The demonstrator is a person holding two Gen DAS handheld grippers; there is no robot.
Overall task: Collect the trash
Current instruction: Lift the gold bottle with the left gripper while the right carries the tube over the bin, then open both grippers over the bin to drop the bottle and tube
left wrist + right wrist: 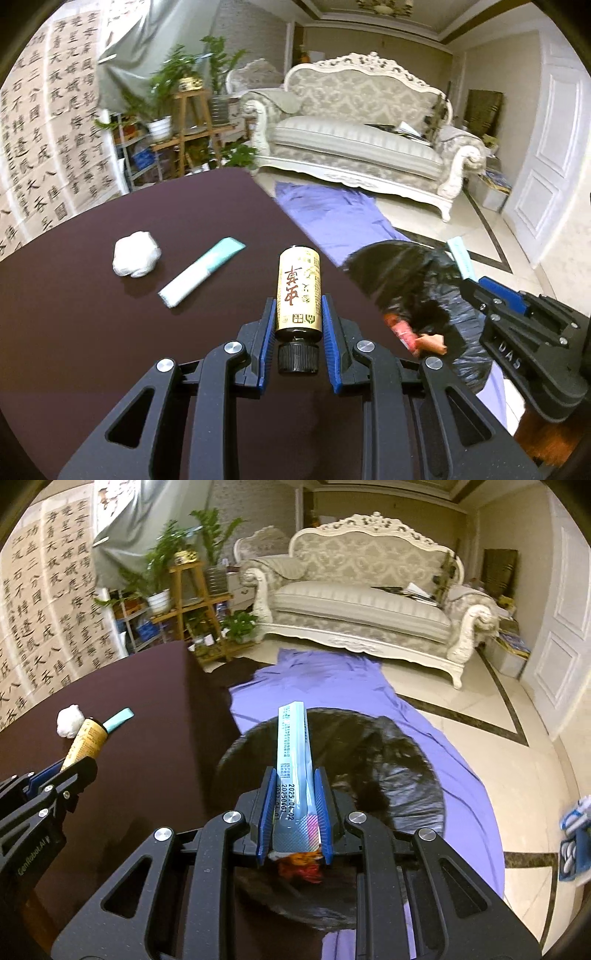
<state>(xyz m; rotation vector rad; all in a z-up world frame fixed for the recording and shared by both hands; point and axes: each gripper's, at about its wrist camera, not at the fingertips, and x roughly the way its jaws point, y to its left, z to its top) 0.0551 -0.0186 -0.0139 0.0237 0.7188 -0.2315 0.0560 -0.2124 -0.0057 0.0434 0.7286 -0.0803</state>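
The small gold bottle (298,291) with a black cap sits clamped between the blue pads of the left gripper (298,314), held above the dark table (92,314), cap toward the camera. The pale blue sachet (293,771) is pinched in the right gripper (293,805), above the open black trash bag (388,775), where red and orange wrappers (301,867) lie. On the table a crumpled white tissue (136,254) and a teal-and-white packet (201,272) lie near each other. A purple cloth (332,686) covers the floor under the bag, before an ornate sofa (362,590).
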